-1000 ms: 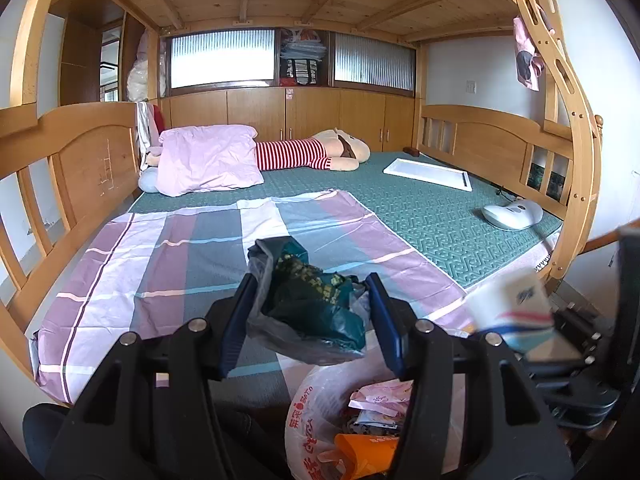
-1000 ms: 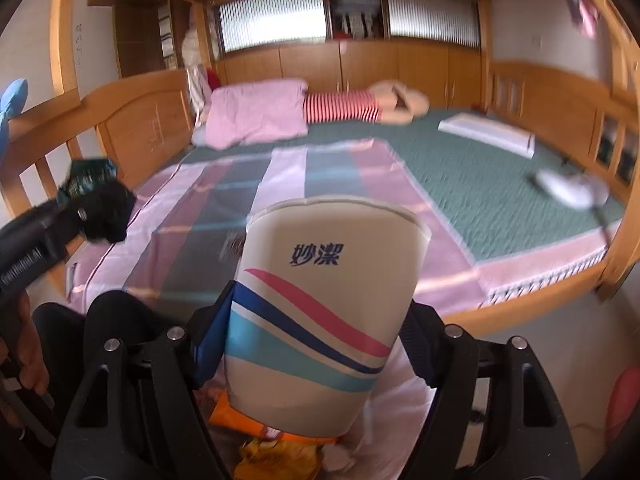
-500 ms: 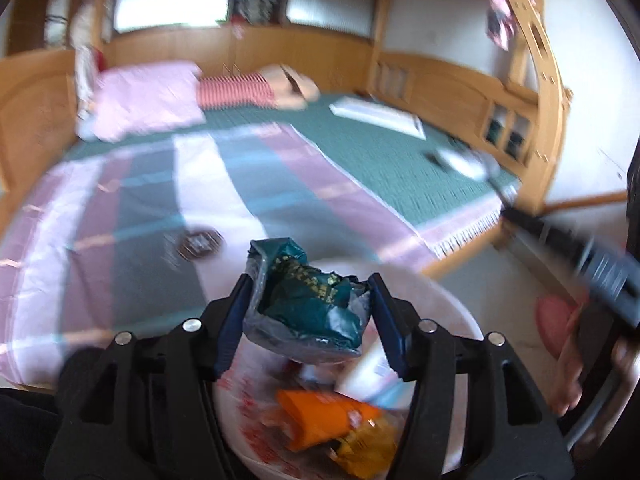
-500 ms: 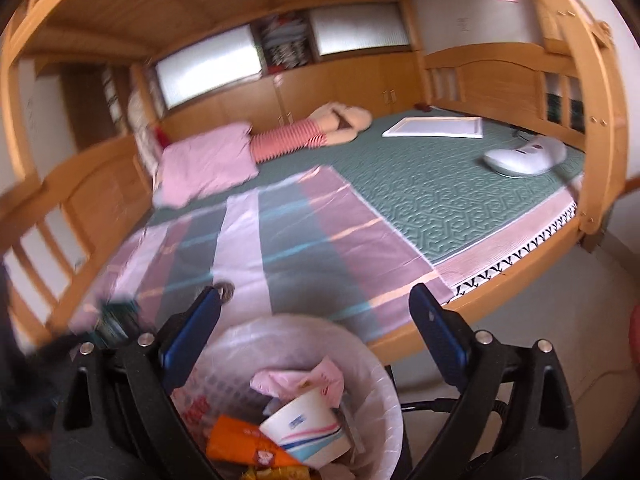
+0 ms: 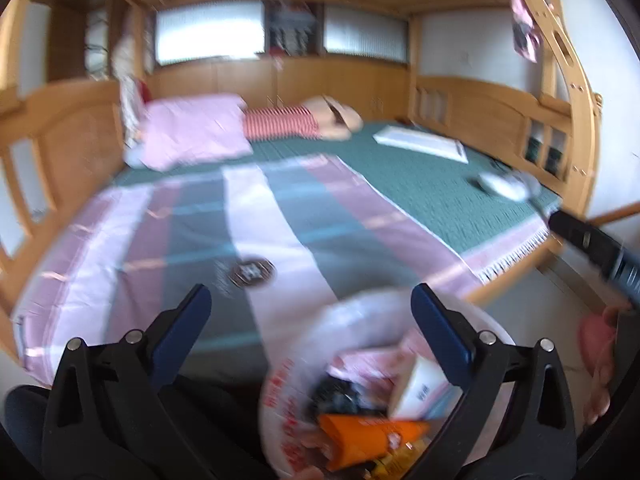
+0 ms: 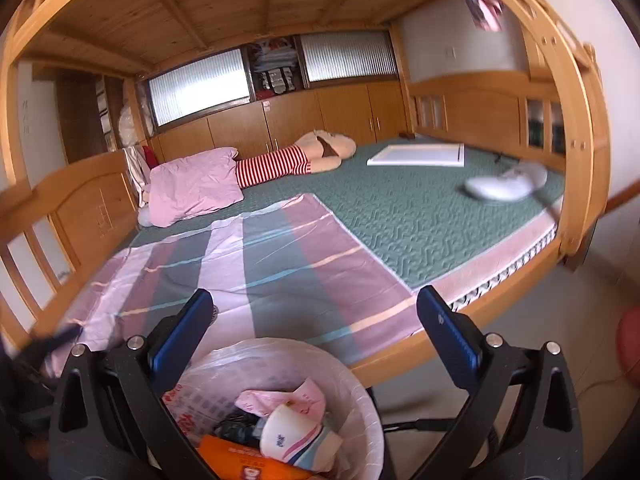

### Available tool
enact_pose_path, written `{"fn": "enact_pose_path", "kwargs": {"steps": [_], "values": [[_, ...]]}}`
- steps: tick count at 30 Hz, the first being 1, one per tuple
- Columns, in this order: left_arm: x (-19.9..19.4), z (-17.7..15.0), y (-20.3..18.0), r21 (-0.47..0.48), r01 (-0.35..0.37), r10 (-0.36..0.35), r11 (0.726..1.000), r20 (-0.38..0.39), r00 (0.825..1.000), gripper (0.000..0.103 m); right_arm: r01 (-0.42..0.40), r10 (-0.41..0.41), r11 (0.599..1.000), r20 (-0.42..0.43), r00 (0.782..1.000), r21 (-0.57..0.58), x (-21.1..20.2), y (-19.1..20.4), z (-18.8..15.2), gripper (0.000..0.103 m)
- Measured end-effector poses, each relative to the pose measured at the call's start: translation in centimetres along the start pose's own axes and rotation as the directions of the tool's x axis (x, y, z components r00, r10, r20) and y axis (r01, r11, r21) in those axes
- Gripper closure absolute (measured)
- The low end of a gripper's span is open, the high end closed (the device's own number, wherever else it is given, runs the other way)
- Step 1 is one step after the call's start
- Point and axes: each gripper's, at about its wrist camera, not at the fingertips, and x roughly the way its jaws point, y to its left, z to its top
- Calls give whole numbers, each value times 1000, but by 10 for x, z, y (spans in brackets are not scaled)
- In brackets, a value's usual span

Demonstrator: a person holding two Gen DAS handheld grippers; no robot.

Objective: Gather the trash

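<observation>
My bin [image 6: 360, 412] sits at six o'clock, bag-lined, holding a paper cup [image 6: 296, 436], an orange packet [image 6: 240, 460], a dark wrapper [image 5: 336, 396] and pink paper [image 6: 280, 398]. Left gripper [image 5: 310, 316] and right gripper [image 6: 314, 314] are both opening wide above it, nothing between the jaws. A round wrapper [image 5: 252, 272] lies on the striped sheet [image 6: 280, 264] at twelve o'clock.

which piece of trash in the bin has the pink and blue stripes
The white paper cup lying on its side on top of the pile in the bin. The orange packet beside it and the pink wrapper behind it carry no stripes.
</observation>
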Motion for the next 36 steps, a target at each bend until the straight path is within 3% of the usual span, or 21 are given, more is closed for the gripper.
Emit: {"fn": "enact_pose_path", "kwargs": {"steps": [4, 13, 36], "values": [[-24, 12, 7, -3, -82, 82, 997, 95, 992, 4, 1, 0, 999, 23, 1000, -50, -3, 11, 0, 3], [-55, 23, 18, -48, -95, 101, 994, 148, 984, 3, -11, 17, 995, 59, 998, -97, -10, 23, 0, 3], [-57, 23, 25, -65, -92, 100, 994, 136, 986, 3, -29, 33, 994, 39, 999, -108, -4, 33, -4, 3]]}}
